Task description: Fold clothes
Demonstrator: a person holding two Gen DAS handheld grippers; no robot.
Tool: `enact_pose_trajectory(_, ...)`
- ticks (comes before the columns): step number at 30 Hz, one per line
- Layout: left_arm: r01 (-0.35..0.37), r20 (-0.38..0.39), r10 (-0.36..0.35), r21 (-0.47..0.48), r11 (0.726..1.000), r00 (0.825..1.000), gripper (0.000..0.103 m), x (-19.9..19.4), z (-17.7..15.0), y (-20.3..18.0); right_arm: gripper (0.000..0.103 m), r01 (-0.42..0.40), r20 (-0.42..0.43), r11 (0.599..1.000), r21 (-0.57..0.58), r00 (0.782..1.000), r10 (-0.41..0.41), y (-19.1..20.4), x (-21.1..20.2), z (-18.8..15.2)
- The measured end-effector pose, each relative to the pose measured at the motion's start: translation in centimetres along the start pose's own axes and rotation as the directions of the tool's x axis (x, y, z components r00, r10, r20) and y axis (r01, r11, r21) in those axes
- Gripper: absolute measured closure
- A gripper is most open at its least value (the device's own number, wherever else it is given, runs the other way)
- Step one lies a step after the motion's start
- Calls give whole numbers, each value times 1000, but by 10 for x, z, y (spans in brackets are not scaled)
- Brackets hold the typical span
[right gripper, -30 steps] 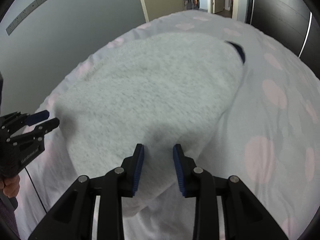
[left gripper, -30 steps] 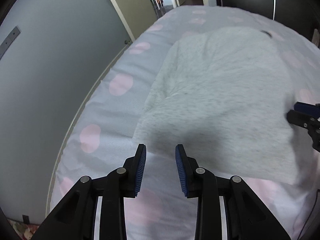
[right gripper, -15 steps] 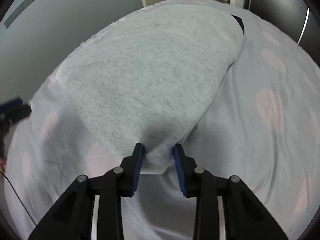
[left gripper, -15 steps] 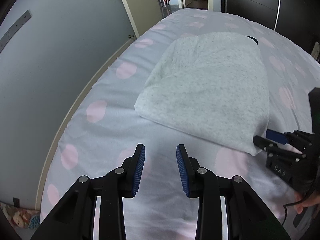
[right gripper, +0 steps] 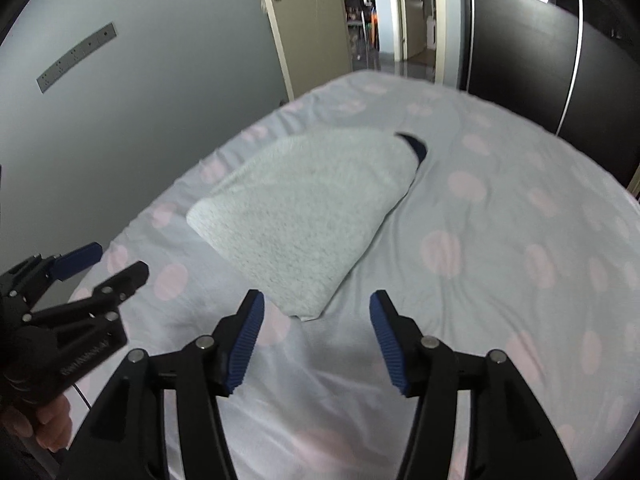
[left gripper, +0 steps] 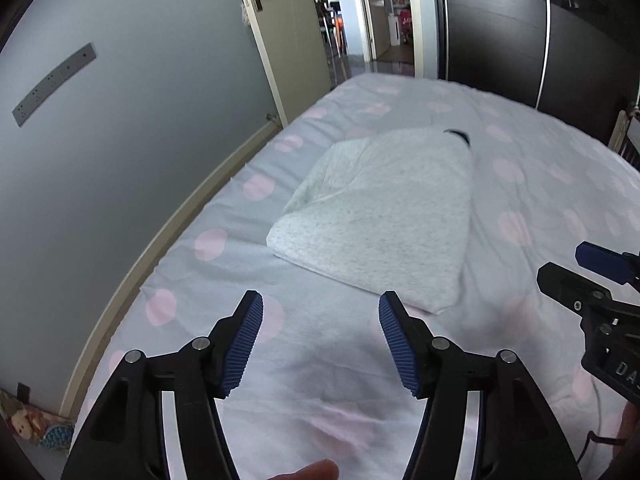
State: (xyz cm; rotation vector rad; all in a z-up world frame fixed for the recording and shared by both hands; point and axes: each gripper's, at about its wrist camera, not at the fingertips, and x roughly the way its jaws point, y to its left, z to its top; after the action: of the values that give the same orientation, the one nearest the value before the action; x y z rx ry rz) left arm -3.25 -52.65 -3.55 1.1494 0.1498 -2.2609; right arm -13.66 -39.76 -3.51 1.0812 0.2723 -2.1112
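A folded light grey garment (left gripper: 384, 216) lies flat on the bed, with a dark collar edge (left gripper: 458, 135) at its far end. It also shows in the right wrist view (right gripper: 308, 208). My left gripper (left gripper: 320, 340) is open and empty, held above the sheet short of the garment's near edge. My right gripper (right gripper: 316, 336) is open and empty, just short of the garment's near corner. The right gripper shows at the right of the left wrist view (left gripper: 592, 280), and the left gripper at the left of the right wrist view (right gripper: 80, 280).
The bed sheet (left gripper: 540, 184) is pale blue with pink spots. A grey wall (left gripper: 120, 120) runs along the bed's left side. An open door (left gripper: 296, 32) and hallway lie beyond the far end. A dark wardrobe (right gripper: 520, 48) stands at the far right.
Both grippers have let go of the garment, opened wide and pulled back and up from it. The garment now lies folded on the bed.
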Motion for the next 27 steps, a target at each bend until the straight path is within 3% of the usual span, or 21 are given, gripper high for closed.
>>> enact_pose_trajectory(2,-2,38,3,-9,1000,999,27,-23,-5,-4,40,16,46,1000,2,999,-16,3,-28,-2)
enact_pose_trajectory(5,-8,64,10,-32,999,998,23,-48,-15,-6,35,31,107,999,10,994,-32,6,-64,-7)
enact_pose_trajectory(10,-13,85,19,-75,997,996,22,-82,-34,-6,33,30,161,999,17,986,-33,16,-100,-27)
enact_pose_trajectory(17,-20,106,32,-109,994,994,22,-108,-61,-6,33,18,192,999,43,981,-26,20,-120,-62)
enact_pose_trajectory(27,-7,68,14,-98,995,998,22,-115,-91,-16,33,8,189,994,108,982,-28,16,-130,-95)
